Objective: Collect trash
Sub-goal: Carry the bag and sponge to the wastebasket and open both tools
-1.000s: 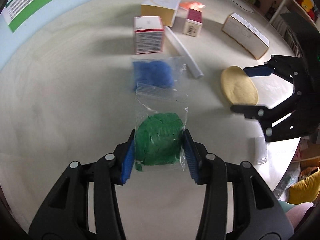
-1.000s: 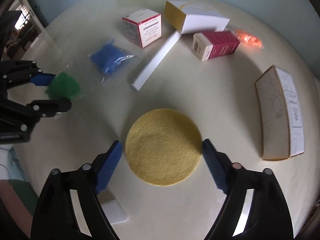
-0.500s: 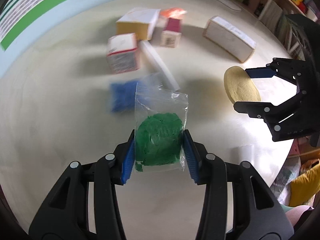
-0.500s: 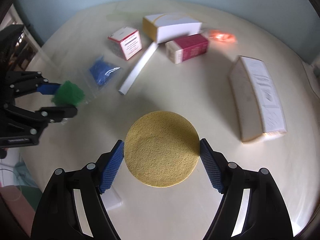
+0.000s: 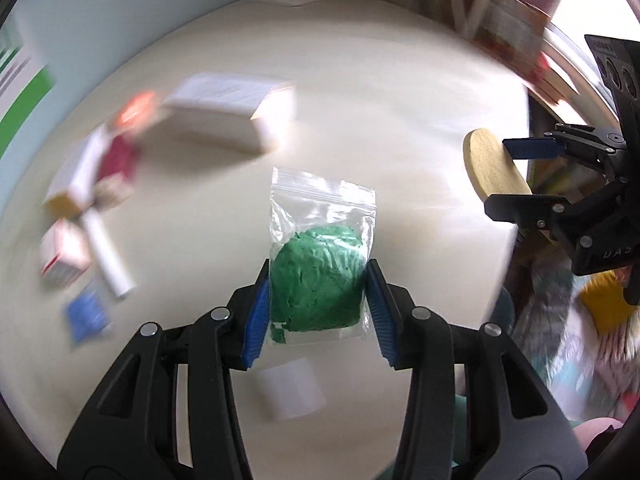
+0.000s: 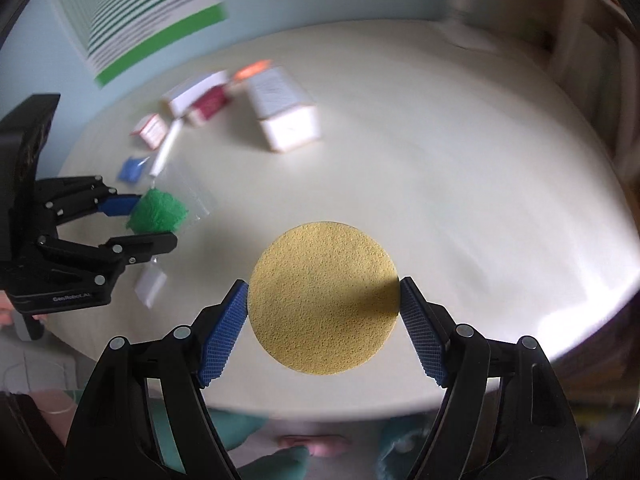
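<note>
My left gripper (image 5: 318, 312) is shut on a clear zip bag of green stuff (image 5: 318, 284) and holds it above the round cream table (image 5: 360, 80). The bag also shows in the right wrist view (image 6: 158, 212), in the left gripper (image 6: 142, 220). My right gripper (image 6: 324, 320) is shut on a round yellow sponge (image 6: 324, 298), lifted over the table's near edge. The sponge (image 5: 494, 164) and right gripper (image 5: 520, 174) show at the right of the left wrist view.
Blurred on the table: a large white box (image 6: 284, 108), a dark red box (image 6: 208, 106), a red-and-white box (image 6: 151, 131), a white tube (image 6: 166, 148), a blue bag (image 6: 131, 168), an orange wrapper (image 6: 252, 70), a small white piece (image 6: 150, 284).
Both grippers have lifted and swung right with their loads. The boxes have slid to the left of both views and are blurred. The sponge was gripped and raised off the table.
</note>
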Action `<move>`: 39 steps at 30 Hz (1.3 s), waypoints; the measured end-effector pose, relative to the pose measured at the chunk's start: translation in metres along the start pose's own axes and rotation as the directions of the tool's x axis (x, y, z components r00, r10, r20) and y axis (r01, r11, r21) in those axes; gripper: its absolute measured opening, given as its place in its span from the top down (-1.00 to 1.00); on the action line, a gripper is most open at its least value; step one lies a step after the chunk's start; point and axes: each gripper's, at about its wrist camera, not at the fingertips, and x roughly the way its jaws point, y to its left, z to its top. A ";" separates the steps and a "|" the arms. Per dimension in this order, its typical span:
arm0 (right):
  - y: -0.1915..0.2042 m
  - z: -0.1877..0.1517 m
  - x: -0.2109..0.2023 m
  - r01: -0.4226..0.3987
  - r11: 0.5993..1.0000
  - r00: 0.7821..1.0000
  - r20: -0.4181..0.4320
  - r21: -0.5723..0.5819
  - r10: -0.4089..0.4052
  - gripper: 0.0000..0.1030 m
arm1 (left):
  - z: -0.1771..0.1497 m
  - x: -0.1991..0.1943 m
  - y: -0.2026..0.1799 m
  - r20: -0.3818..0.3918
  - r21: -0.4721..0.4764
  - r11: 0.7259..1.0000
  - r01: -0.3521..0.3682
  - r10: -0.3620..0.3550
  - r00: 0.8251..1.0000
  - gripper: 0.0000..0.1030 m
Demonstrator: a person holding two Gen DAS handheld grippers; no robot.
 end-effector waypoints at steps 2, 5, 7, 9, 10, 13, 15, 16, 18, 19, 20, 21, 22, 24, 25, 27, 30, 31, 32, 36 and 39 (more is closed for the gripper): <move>-0.028 -0.025 -0.021 0.030 0.997 0.999 0.012 0.068 -0.031 -0.47 | 0.014 0.006 -0.041 -0.004 0.079 0.996 0.036 -0.036 0.999 0.18; -0.069 -0.073 -0.057 0.087 0.978 0.995 0.032 0.187 -0.095 -0.47 | 0.025 0.013 -0.094 -0.017 0.173 0.981 0.086 -0.085 0.996 0.18; -0.088 -0.099 -0.074 0.110 0.962 0.992 0.036 0.249 -0.123 -0.47 | 0.030 0.018 -0.132 -0.027 0.242 0.963 0.119 -0.116 0.993 0.18; -0.108 -0.132 -0.090 0.132 0.939 0.988 0.032 0.318 -0.150 -0.47 | 0.031 0.023 -0.168 -0.043 0.297 0.943 0.152 -0.146 0.988 0.18; -0.117 -0.147 -0.097 0.143 0.927 0.986 0.028 0.347 -0.163 -0.47 | 0.032 0.026 -0.184 -0.052 0.322 0.932 0.168 -0.159 0.986 0.18; -0.141 -0.195 -0.116 0.162 0.883 0.982 0.015 0.440 -0.188 -0.47 | 0.025 0.032 -0.240 -0.092 0.400 0.890 0.220 -0.200 0.975 0.18; -0.155 -0.227 -0.129 0.170 0.848 0.980 0.007 0.502 -0.201 -0.47 | 0.021 0.038 -0.275 -0.121 0.447 0.859 0.251 -0.219 0.968 0.18; -0.161 -0.242 -0.134 0.172 0.830 0.979 0.004 0.530 -0.205 -0.47 | 0.018 0.041 -0.291 -0.137 0.466 0.844 0.267 -0.229 0.964 0.18; -0.171 -0.274 -0.143 0.169 0.789 0.978 -0.001 0.591 -0.208 -0.47 | 0.009 0.046 -0.320 -0.171 0.503 0.812 0.296 -0.242 0.955 0.18; -0.176 -0.290 -0.147 0.165 0.767 0.978 -0.003 0.620 -0.208 -0.47 | 0.004 0.050 -0.339 -0.192 0.528 0.789 0.313 -0.248 0.950 0.18; -0.179 -0.304 -0.150 0.160 0.748 0.978 -0.004 0.645 -0.206 -0.47 | 0.001 0.053 -0.353 -0.206 0.546 0.773 0.323 -0.250 0.946 0.18; -0.183 -0.318 -0.154 0.155 0.730 0.979 -0.006 0.666 -0.203 -0.47 | -0.003 0.056 -0.365 -0.220 0.562 0.757 0.332 -0.250 0.943 0.18; -0.185 -0.329 -0.156 0.154 0.713 0.979 -0.010 0.684 -0.202 -0.47 | -0.008 0.060 -0.381 -0.237 0.581 0.738 0.344 -0.251 0.939 0.18; -0.189 -0.347 -0.157 0.148 0.684 0.981 -0.016 0.714 -0.196 -0.47 | -0.018 0.068 -0.411 -0.270 0.608 0.705 0.365 -0.249 0.930 0.18; -0.192 -0.359 -0.158 0.144 0.667 0.981 -0.019 0.731 -0.191 -0.47 | -0.022 0.070 -0.419 -0.280 0.617 0.695 0.370 -0.245 0.928 0.18; -0.196 -0.377 -0.158 0.137 0.642 0.983 -0.023 0.754 -0.183 -0.47 | -0.032 0.076 -0.436 -0.301 0.635 0.671 0.382 -0.240 0.923 0.18; -0.203 -0.401 -0.157 0.132 0.612 0.985 -0.033 0.780 -0.171 -0.47 | -0.045 0.085 -0.466 -0.336 0.652 0.641 0.404 -0.233 0.913 0.18; -0.205 -0.407 -0.156 0.131 0.604 0.985 -0.036 0.786 -0.167 -0.47 | -0.050 0.089 -0.478 -0.348 0.659 0.630 0.412 -0.230 0.909 0.18; -0.207 -0.414 -0.156 0.127 0.597 0.986 -0.036 0.792 -0.161 -0.47 | -0.053 0.092 -0.484 -0.355 0.660 0.625 0.416 -0.229 0.906 0.18; -0.219 -0.434 -0.151 0.112 0.580 0.990 -0.037 0.807 -0.139 -0.47 | -0.064 0.104 -0.504 -0.389 0.655 0.615 0.439 -0.223 0.894 0.18; -0.229 -0.443 -0.147 0.102 0.565 0.991 -0.034 0.819 -0.130 -0.47 | -0.072 0.116 -0.517 -0.412 0.653 0.614 0.443 -0.202 0.888 0.18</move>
